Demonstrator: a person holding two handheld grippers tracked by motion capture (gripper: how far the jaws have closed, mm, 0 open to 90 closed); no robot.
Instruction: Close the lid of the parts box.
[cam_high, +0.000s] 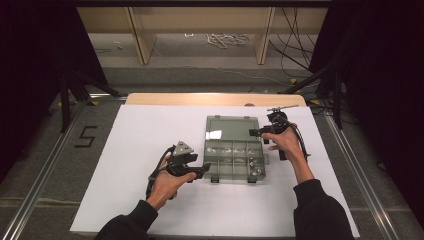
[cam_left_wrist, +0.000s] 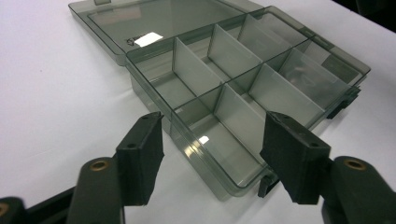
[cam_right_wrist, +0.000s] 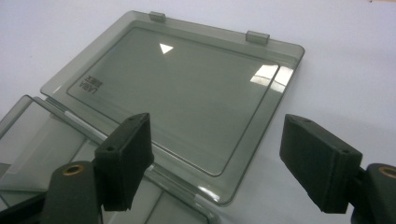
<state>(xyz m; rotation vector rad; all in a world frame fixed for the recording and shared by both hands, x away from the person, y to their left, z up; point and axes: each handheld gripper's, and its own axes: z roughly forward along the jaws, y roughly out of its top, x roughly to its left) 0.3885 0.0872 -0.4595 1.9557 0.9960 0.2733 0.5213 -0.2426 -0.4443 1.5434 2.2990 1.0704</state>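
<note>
The left tool (cam_high: 200, 169) hangs low over the surface (cam_high: 145, 135) at the near left corner of the smoky clear organiser box (cam_high: 234, 161), with its jaws parted and nothing pressed between them. In the left gripper view its two black jaws straddle that corner of the box, one over the white surface outside the wall, the other over the nearest compartment; whether either pad touches the plastic cannot be told. The right tool (cam_high: 256, 132) is held at the far right side of the box, pointing toward the lid (cam_high: 226, 127), its jaws standing wide and holding nothing. In the right gripper view one jaw is over the hinge edge where the lid (cam_right_wrist: 173, 93) meets the tray, and the other is over bare surface beside the lid's corner.

The box lies open in the middle of the white surface, its lid folded flat away from the person. The tray is split by pale dividers (cam_left_wrist: 194, 70) into two rows of compartments. Small shiny pieces (cam_high: 252, 167) lie in the right-hand compartments; what they are is too small to tell. Two dark latches (cam_high: 215, 178) sit on the near edge.
</note>
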